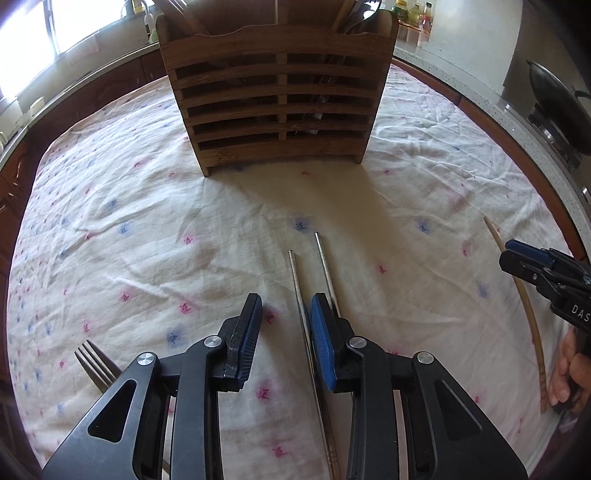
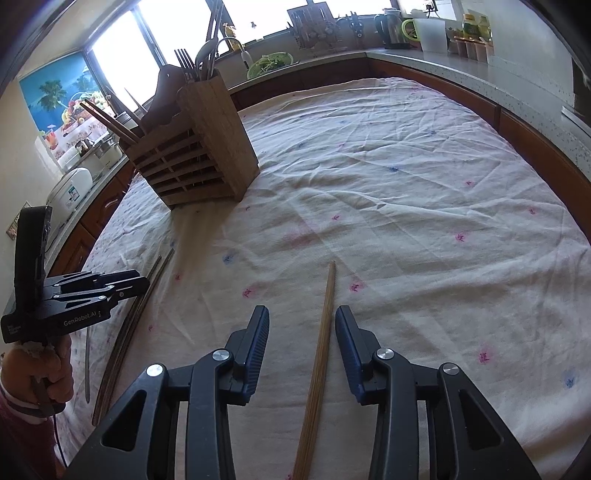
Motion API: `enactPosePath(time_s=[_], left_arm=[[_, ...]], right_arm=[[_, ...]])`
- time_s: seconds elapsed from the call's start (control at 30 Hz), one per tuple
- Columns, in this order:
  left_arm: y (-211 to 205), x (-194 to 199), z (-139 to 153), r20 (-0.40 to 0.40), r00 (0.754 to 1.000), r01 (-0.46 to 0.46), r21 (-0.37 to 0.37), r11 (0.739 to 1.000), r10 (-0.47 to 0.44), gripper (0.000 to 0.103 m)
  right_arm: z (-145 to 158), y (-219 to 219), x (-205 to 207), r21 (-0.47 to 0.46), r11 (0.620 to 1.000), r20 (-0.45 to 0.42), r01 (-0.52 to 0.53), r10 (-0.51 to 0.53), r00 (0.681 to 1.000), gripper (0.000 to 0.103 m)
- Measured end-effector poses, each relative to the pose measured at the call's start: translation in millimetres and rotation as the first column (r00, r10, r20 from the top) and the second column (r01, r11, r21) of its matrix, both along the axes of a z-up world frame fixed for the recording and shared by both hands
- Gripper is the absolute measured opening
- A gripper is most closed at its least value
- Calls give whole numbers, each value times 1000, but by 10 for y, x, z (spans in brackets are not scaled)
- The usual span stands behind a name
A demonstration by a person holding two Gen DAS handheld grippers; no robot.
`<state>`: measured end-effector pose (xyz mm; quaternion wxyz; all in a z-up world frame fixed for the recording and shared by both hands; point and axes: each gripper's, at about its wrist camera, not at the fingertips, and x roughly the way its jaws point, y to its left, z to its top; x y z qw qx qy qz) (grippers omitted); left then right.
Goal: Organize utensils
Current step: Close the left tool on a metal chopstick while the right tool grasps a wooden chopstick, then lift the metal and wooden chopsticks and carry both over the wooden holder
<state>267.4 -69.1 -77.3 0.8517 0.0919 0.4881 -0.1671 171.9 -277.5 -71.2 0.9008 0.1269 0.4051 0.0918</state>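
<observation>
Wooden chopstick btwn apart right hand-held gripper fingers, metal chopsticks by apart left hand-held gripper

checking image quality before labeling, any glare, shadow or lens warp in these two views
Left wrist: window blown out at top left, utensil holder casts a shadow on the cloth toward the camera, table edge bows from fisheye. Right wrist: windows overexposed, counter curves, cloth stays sharp.

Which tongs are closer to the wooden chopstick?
Right. The right tongs straddle the wooden chopstick, not yet pinching it. The left tongs sit off to its side, over the metal chopsticks.
</observation>
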Motion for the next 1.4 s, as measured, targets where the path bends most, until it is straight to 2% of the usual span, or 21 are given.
enactPosePath(time_s=[0.13,0.3,0.4,0.5,0.63,0.83,1.07,1.4], left_arm=[[-40,64,2,-5,1000,2,7,1000,-2,27],[-112,116,-5,-7,1000,12,15,1000,-12,27],[-127,92,4,-3,1000,28,14,1000,-28,17],[-182,61,3,9,999,47,22,999,-47,8],[-180,46,26,15,999,38,19,999,-39,5],[36,-138,302,62,998,2,-89,996,4,4],[347,-496,830,160,985,-23,-221,975,59,4],[687,-963,1367,278,952,-25,-342,939,126,4]], right_arm=[[2,-4,63,-30,1000,-12,1,-1,1000,22],[14,63,250,-95,995,-31,-27,24,999,20],[17,141,315,-142,989,-24,-42,40,999,19],[10,184,299,-189,981,-12,-46,44,999,8],[30,119,275,-125,991,-17,-48,46,999,6],[320,128,89,-23,997,50,-74,75,996,5],[824,277,-101,-16,994,168,-106,107,980,5],[1328,436,-400,-23,990,298,-138,138,945,5]])
